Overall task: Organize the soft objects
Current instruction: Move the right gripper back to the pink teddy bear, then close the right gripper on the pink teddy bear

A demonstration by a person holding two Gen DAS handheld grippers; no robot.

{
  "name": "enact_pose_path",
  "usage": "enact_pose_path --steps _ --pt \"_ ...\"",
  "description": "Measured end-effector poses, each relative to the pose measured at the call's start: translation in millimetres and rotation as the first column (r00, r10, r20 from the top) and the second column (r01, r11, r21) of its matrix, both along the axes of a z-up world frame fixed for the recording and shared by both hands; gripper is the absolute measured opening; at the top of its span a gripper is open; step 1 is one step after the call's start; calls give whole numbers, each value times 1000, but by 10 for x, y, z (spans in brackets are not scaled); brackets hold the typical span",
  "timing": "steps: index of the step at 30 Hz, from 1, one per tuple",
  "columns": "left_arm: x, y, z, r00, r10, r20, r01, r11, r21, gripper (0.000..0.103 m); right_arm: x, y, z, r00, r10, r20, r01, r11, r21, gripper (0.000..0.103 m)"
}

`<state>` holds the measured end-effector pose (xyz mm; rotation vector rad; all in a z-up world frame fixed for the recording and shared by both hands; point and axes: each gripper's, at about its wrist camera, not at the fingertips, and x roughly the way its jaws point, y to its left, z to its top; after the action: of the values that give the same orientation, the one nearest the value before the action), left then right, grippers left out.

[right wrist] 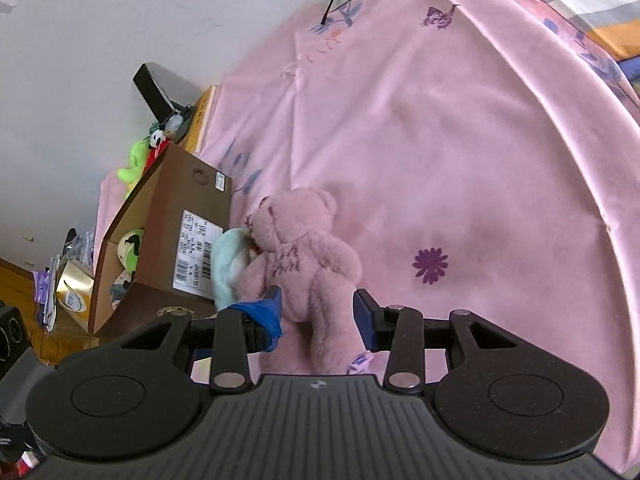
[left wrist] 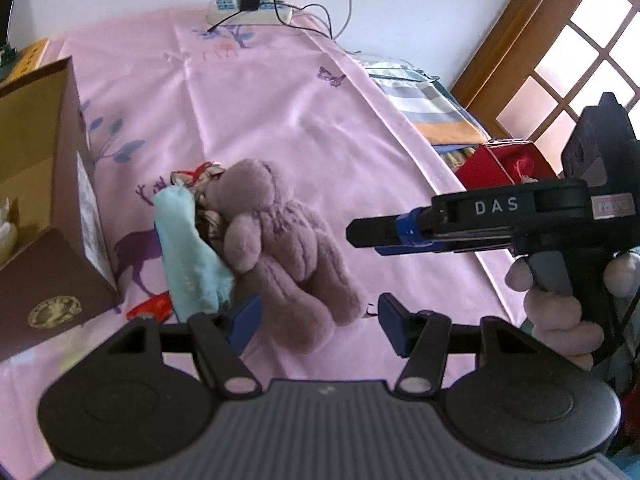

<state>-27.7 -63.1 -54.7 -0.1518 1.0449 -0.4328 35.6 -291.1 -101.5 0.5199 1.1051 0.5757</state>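
A pink teddy bear lies face down on the pink bedsheet, its head on a small patterned toy. A light blue soft cloth lies against its left side. My left gripper is open just short of the bear's legs, its left finger over the cloth's end. My right gripper, held by a hand, hovers just right of the bear. In the right wrist view that gripper is open, with the bear seen between its fingers; the pads do not press it.
An open brown cardboard box stands left of the bear and holds a green-and-white plush. A red flat item lies by the box. A power strip with cables sits at the bed's far end. Folded bedding and a red box are on the right.
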Motion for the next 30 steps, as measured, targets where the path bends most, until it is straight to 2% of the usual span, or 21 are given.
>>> enact_pose_path --steps 11,22,26,30 --pt "212 3 -139 999 40 -25 -40 999 -6 60 268 -8 -128 999 -14 -34 15 1000 26 24" --pt "338 54 -261 997 69 -43 -69 998 12 60 523 28 -317 998 -1 -69 7 995 99 24" --pt "310 72 -233 997 76 -35 -75 997 10 60 568 110 -388 994 35 -108 -22 992 121 24" --pt "290 117 -243 994 102 -38 -101 995 21 60 535 208 -331 989 116 -95 -102 985 137 25"
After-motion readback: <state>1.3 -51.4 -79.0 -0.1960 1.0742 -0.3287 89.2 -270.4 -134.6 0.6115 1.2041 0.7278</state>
